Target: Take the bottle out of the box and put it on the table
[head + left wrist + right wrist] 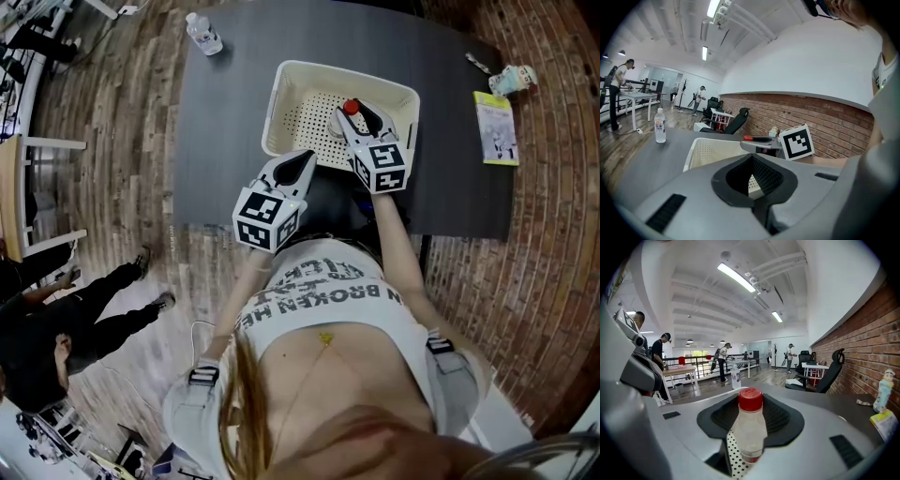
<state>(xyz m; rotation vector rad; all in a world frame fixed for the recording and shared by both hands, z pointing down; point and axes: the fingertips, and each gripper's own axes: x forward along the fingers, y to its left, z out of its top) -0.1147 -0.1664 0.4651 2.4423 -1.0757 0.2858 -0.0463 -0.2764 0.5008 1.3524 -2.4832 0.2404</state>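
Table (225,141): dark and rectangular, filling the 12 o'clock half of the head view. Its near edge runs just beside the person's torso.

Box (278,108): a white perforated tub on the table at about 1 o'clock, its 6 o'clock rim close to the table's near edge. There is a broad bare tabletop on its 9 o'clock side and a narrower bare strip on its 3 o'clock side, before a yellow-green booklet (495,127).

Right gripper (354,114): it reaches over the box's 6 o'clock rim with the forearm extended, pointing to 12 and tipped slightly down. The head view shows only a red cap between its tips. Its own view shows the whole bottle (750,427), clear and upright on the dotted box floor. The jaws are set wide and close against the bottle on both sides.

Left gripper (307,157): it is above the box's 7 o'clock corner, aimed toward 1 o'clock. Whether it touches the rim cannot be told. In its own view the jaw tips draw together to a point, with an empty hollow behind them. That view also shows the right gripper side-on at 1 o'clock, lying nearly level over the box.

Inside the box, the floor at 9 o'clock of the bottle is bare.

Water bottle (203,33): it stands at the table's 11 o'clock corner, well apart from the box.

Figurine (514,80): it stands at 12 o'clock of the booklet, near the table's right edge. The right gripper view shows it upright.

The two gripper views alone show the brick wall, an office chair (825,371) and distant people at desks.
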